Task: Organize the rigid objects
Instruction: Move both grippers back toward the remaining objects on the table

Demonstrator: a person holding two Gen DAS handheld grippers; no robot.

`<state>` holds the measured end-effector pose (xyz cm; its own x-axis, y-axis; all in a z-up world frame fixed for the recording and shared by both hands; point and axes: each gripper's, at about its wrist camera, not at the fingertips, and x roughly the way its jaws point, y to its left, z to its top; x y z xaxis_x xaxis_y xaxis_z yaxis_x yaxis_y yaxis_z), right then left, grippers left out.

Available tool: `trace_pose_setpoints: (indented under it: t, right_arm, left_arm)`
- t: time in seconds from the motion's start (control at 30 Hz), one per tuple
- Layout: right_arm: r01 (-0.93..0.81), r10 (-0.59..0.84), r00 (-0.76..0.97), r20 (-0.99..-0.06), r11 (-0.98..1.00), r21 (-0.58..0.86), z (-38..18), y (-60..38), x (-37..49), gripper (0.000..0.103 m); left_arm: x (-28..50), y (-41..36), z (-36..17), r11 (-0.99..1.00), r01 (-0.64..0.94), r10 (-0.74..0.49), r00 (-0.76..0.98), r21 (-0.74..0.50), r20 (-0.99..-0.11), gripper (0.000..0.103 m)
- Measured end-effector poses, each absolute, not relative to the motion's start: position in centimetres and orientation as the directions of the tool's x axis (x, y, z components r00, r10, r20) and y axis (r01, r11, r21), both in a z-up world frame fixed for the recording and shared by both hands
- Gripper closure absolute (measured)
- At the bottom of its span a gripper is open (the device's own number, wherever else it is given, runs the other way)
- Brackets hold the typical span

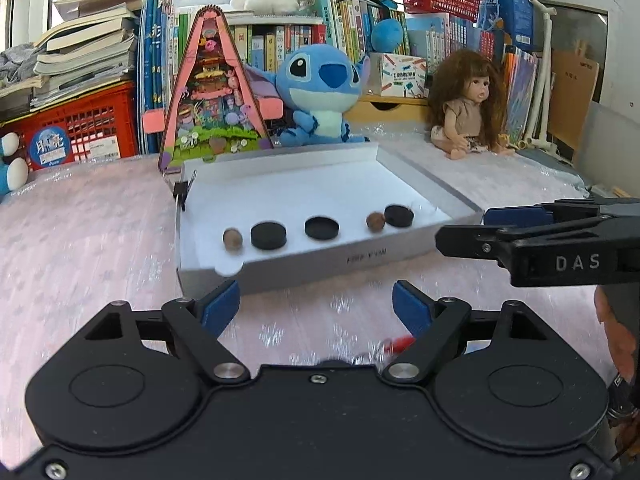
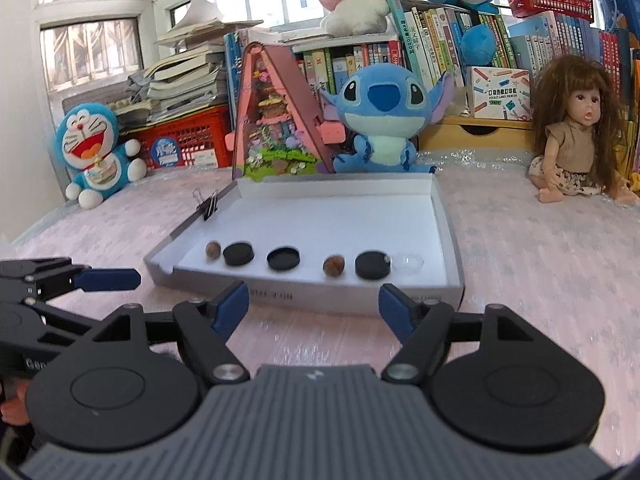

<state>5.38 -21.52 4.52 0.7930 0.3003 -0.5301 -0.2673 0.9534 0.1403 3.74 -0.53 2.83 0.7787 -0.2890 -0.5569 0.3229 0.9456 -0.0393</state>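
- A shallow white cardboard box (image 2: 448, 240) lies open on the bench, and the small rigid things sit in one row just inside its near wall.
- Seen from the right wrist, the row runs left to right: a brown nut (image 2: 213, 249), a black round lid (image 2: 239, 254), a second black lid (image 2: 283, 259) lying hollow side up, a second nut (image 2: 334, 265), a third black lid (image 2: 372, 265), and a small clear lid (image 2: 408, 263) touching or just beside it.
- The row's long axis runs across both grippers' line of sight, parallel to the box's near wall.
- The right gripper (image 2: 314, 308) hangs over the bench just short of that wall, its blue-padded fingers spread wide and holding nothing. The second nut and third lid lie straight ahead, beyond the wall.
- The left gripper (image 1: 316, 306) is likewise wide open and empty, facing the box's left half; the left nut (image 1: 233, 239) and first lid (image 1: 268, 235) lie nearest to it.
- Judged from this, each hand is best placed for its own end of the row, reaching forward over the wall.
- A binder clip (image 2: 209, 205) grips the box's left wall.
- Plush toys, a doll (image 2: 576, 136) and books stand behind.
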Motion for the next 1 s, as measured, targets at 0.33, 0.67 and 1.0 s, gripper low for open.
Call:
trace_pose_setpoints:
  t: [0.33, 0.67, 1.0]
  right_arm:
    - [-0.280, 0.300, 0.777, -0.554, 0.952, 0.123, 2.8, -22.1, 1.3, 0.020]
    - [-0.303, 0.257, 0.770, -0.584, 0.953, 0.021, 1.6, -21.3, -1.0, 0.020]
    - [-0.292, 0.218, 0.766, -0.605, 0.956, -0.026, 0.4, -20.1, -1.1, 0.020]
  left_arm:
    - [1.5, 2.0, 2.0, 0.950, 0.310, -0.266, 0.765, -0.027, -0.587, 0.033]
    - [0.1, 2.2, 0.7, 0.943, 0.333, -0.271, 0.731, -0.019, -0.626, 0.040]
    - [0.8, 0.8, -0.2, 0.948, 0.316, -0.262, 0.737, -0.025, -0.622, 0.050]
